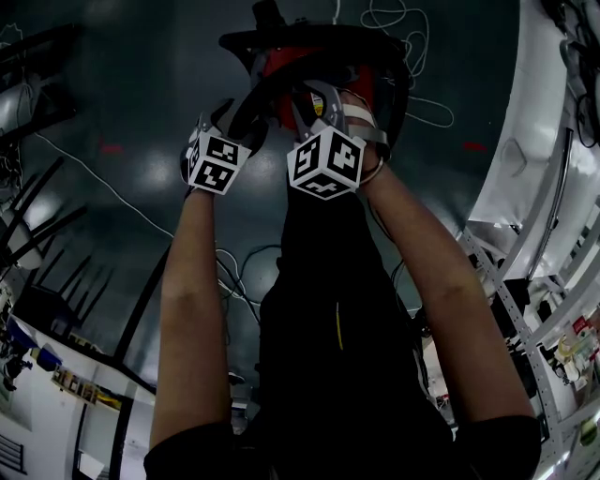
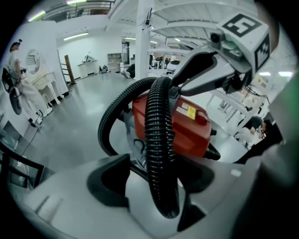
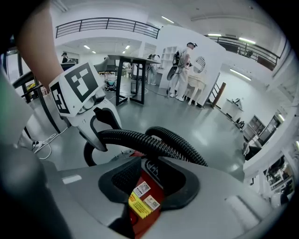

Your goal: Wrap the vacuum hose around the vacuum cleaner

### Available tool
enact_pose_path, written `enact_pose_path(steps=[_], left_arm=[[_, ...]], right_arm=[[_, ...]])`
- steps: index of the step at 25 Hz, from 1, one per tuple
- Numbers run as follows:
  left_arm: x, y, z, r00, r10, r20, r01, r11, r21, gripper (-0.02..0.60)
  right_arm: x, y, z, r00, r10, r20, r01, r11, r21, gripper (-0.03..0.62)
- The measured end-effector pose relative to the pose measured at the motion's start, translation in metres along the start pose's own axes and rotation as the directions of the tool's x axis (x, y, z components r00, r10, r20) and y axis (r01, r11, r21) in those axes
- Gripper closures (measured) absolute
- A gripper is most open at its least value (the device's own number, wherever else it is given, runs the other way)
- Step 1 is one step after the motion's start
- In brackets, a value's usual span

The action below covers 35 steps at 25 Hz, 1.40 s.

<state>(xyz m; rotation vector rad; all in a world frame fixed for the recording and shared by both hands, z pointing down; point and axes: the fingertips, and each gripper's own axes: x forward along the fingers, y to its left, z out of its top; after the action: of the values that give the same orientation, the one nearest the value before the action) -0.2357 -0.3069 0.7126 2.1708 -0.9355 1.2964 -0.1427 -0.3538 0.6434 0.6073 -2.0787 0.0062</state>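
A red vacuum cleaner [image 1: 281, 61] stands on the dark floor below me, with its black ribbed hose [image 1: 246, 114] looping over the top. In the left gripper view the hose [image 2: 159, 130] runs down between the jaws of my left gripper [image 2: 154, 186]. It lies close to the right pad, with a gap on the left, so the jaws are open around it. My right gripper [image 3: 147, 186] is shut on the red body [image 3: 142, 198], near its yellow label. The hose [image 3: 159, 142] arcs across just beyond it. My left gripper [image 3: 93, 137] shows there at the hose.
White cables [image 1: 398, 23] lie on the floor past the vacuum. White shelving [image 1: 530, 178] lines the right side and black racks [image 1: 37, 234] the left. A black table [image 3: 128, 74] and a person in white [image 3: 181, 65] are farther off in the hall.
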Motion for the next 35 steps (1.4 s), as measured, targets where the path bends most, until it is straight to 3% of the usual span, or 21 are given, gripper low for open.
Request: enact_pose_path(steps=[2, 7, 10, 15, 19, 22, 27, 32, 35], left_arm=[[-0.002, -0.009, 0.003, 0.999, -0.028, 0.016, 0.028, 0.999, 0.028, 0.25], [-0.014, -0.023, 0.009, 0.993, -0.054, 0.101, 0.048, 0.997, 0.063, 0.25], [-0.023, -0.027, 0.014, 0.99, -0.031, 0.138, 0.016, 0.994, 0.105, 0.362], [-0.026, -0.004, 0.015, 0.989, 0.057, 0.134, -0.053, 0.998, -0.035, 0.402], [-0.04, 0.019, 0.012, 0.981, 0.115, 0.155, -0.104, 0.992, -0.077, 0.408], [-0.046, 0.034, -0.007, 0.985, 0.124, 0.118, -0.109, 0.985, -0.133, 0.408], [-0.028, 0.029, -0.026, 0.997, 0.07, 0.035, -0.062, 0.98, -0.189, 0.407], [-0.013, 0.026, -0.036, 0.998, 0.046, -0.035, -0.051, 0.985, -0.165, 0.403], [-0.018, 0.025, -0.033, 0.999, 0.042, -0.019, -0.044, 0.991, -0.129, 0.374]], right_arm=[[0.0, 0.001, 0.0, 1.0, 0.005, -0.002, -0.005, 1.0, -0.001, 0.484], [0.0, 0.003, 0.001, 1.0, 0.008, -0.002, -0.008, 1.0, -0.001, 0.484], [0.001, 0.001, 0.003, 1.0, 0.011, 0.005, -0.011, 1.0, -0.007, 0.484], [0.001, 0.002, 0.007, 1.0, 0.012, 0.021, -0.012, 1.0, -0.017, 0.487], [-0.002, 0.007, 0.01, 0.999, 0.016, 0.041, -0.014, 0.999, -0.028, 0.487], [-0.002, 0.002, 0.01, 0.999, 0.009, 0.048, -0.01, 1.0, 0.006, 0.487], [0.004, -0.021, 0.021, 0.998, -0.012, 0.056, 0.01, 0.999, 0.044, 0.484], [0.024, -0.033, 0.031, 1.0, -0.014, 0.021, 0.013, 0.999, 0.035, 0.509], [0.032, -0.033, 0.033, 1.0, -0.015, -0.025, 0.016, 1.0, 0.024, 0.519]])
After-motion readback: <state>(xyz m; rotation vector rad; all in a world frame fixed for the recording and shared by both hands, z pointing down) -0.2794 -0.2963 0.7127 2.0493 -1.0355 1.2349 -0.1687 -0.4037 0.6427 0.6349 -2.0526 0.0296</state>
